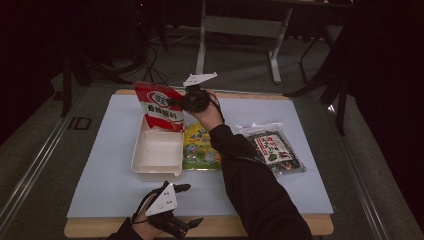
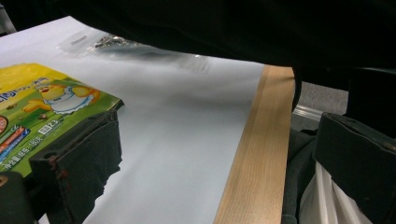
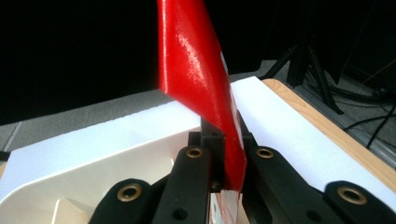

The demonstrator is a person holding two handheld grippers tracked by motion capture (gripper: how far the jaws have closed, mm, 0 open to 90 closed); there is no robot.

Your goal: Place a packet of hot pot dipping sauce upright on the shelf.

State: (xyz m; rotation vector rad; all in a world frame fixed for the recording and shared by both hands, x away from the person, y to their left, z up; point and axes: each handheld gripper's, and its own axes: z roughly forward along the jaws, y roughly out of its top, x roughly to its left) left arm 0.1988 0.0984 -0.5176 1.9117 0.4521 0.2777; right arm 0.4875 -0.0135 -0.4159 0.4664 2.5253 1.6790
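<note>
My right gripper (image 1: pixel 176 101) is shut on the side edge of a red snack bag (image 1: pixel 157 106), which hangs upright over the far end of an open white box (image 1: pixel 156 170). In the right gripper view the jaws (image 3: pixel 229 163) pinch the glossy red bag (image 3: pixel 191 70) above the box's rim (image 3: pixel 93 154). My left gripper (image 1: pixel 190 204) rests open near the table's front edge with nothing between its fingers. In the left gripper view its jaws (image 2: pixel 219 158) stand wide apart over the white mat.
A yellow-green snack bag (image 1: pixel 200 147) (image 2: pixel 46 107) lies flat against the box's right side. A clear bag of dark contents (image 1: pixel 274 147) (image 2: pixel 140 46) lies farther right. The white mat (image 1: pixel 100 170) covers a wooden table (image 2: pixel 261 154). A dark sleeve (image 1: pixel 255 190) crosses the mat.
</note>
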